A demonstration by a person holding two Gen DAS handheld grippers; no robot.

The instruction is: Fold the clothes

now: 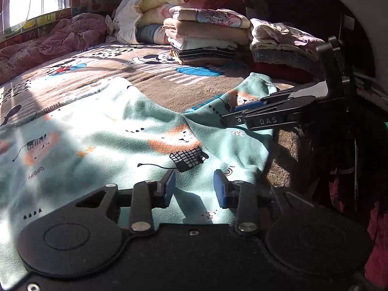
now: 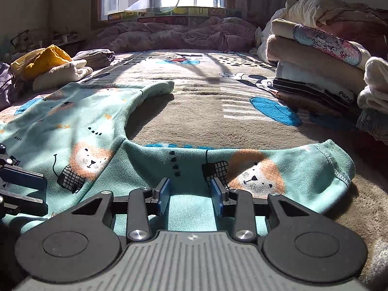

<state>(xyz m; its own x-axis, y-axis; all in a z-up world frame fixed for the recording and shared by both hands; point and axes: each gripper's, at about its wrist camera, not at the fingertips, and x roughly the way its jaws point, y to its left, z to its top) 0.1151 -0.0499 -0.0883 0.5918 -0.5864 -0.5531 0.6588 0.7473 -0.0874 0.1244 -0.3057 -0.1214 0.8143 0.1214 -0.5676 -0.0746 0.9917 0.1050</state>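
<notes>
A mint-green child's garment [image 1: 101,131] with lion prints lies spread on the patterned bed cover [image 1: 155,84]. My left gripper [image 1: 194,184] is open just above the cloth, holding nothing. In the left wrist view my right gripper [image 1: 245,111] lies low over the garment's right leg. In the right wrist view the garment [image 2: 101,140] shows two legs spread apart, and my right gripper [image 2: 190,194] is open with the near leg's cloth between its blue pads [image 2: 163,195]. The left gripper's fingers [image 2: 23,178] show at the left edge.
A stack of folded clothes [image 1: 206,38] and a second pile [image 1: 281,41] stand at the back right, also seen in the right wrist view [image 2: 315,72]. A rumpled pink quilt [image 2: 174,34] lies by the window. Loose yellow and cream clothes [image 2: 51,65] sit at the left.
</notes>
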